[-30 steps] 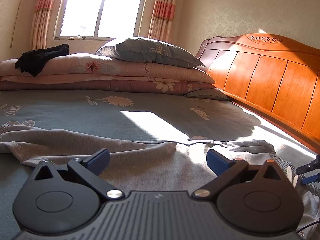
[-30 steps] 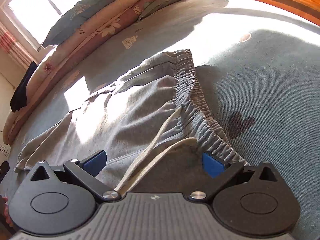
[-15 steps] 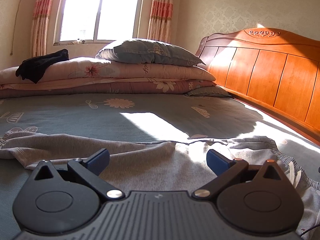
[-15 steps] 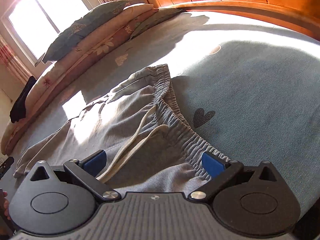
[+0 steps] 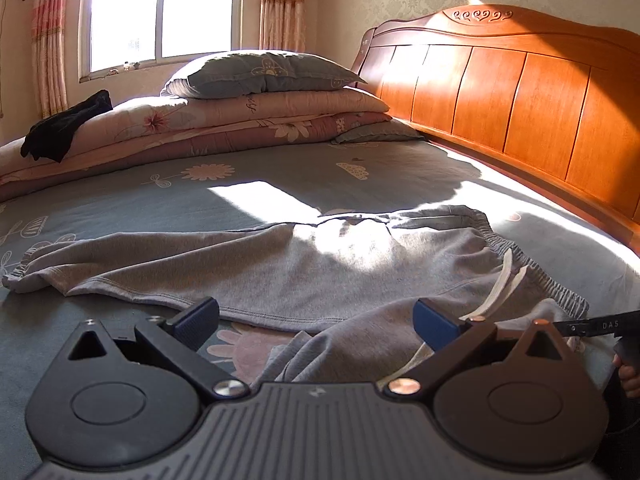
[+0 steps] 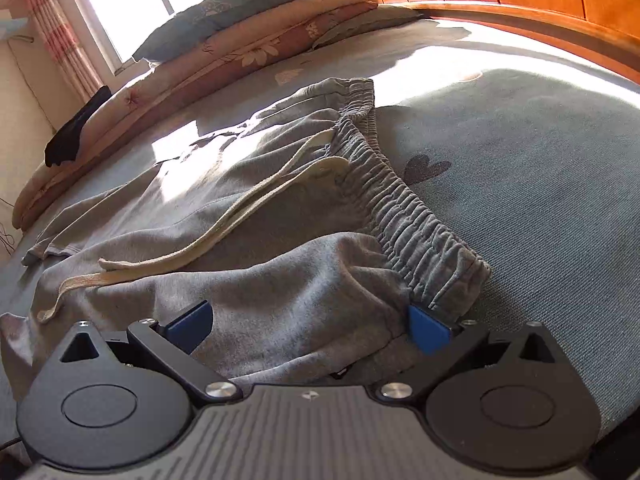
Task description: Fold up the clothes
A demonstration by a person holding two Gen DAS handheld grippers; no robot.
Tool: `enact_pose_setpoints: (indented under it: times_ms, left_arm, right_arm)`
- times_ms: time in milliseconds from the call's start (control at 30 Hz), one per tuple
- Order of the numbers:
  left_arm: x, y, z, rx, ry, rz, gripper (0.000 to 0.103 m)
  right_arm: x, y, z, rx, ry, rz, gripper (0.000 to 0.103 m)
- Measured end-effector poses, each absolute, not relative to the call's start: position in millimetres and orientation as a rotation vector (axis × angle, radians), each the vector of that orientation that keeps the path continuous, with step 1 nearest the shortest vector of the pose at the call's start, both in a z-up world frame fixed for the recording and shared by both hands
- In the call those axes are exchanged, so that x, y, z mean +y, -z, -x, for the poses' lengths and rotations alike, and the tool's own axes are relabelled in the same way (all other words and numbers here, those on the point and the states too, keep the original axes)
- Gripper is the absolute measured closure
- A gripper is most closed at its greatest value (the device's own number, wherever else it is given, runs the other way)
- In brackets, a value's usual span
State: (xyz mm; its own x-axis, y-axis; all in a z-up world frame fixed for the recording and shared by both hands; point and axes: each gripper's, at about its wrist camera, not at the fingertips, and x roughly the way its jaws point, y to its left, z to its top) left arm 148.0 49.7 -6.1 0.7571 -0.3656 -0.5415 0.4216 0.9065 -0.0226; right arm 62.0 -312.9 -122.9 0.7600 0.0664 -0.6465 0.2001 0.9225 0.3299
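Grey sweatpants (image 5: 320, 268) lie spread on the bed, elastic waistband (image 5: 532, 272) to the right, leg cuff (image 5: 24, 276) at far left, cream drawstring (image 6: 224, 224) lying across the cloth. My left gripper (image 5: 316, 322) is open and empty, held above the near edge of the pants. My right gripper (image 6: 308, 326) is open, its blue pads (image 6: 428, 330) on either side of a bunched fold of the pants beside the waistband (image 6: 404, 204). Part of the right gripper shows at the right edge of the left wrist view (image 5: 592, 326).
The bed sheet (image 5: 248, 196) is grey-blue with flower prints. Folded quilts and a pillow (image 5: 260, 72) are stacked at the far side, with a black garment (image 5: 64, 128) on them. A wooden headboard (image 5: 520, 92) runs along the right.
Both grippers have pulled back and risen, so more of the pants shows. The right gripper now sits over the near corner of the waistband. Both stay open.
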Motion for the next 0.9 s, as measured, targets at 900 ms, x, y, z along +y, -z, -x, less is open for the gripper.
enact_pose_setpoints:
  times_ms: [900]
  left_arm:
    - [-24.2, 100.0, -83.7, 0.865, 0.455, -0.227, 0.001]
  right_arm:
    - [-343.7, 136.8, 1.5, 0.49, -0.103, -0.656, 0.0]
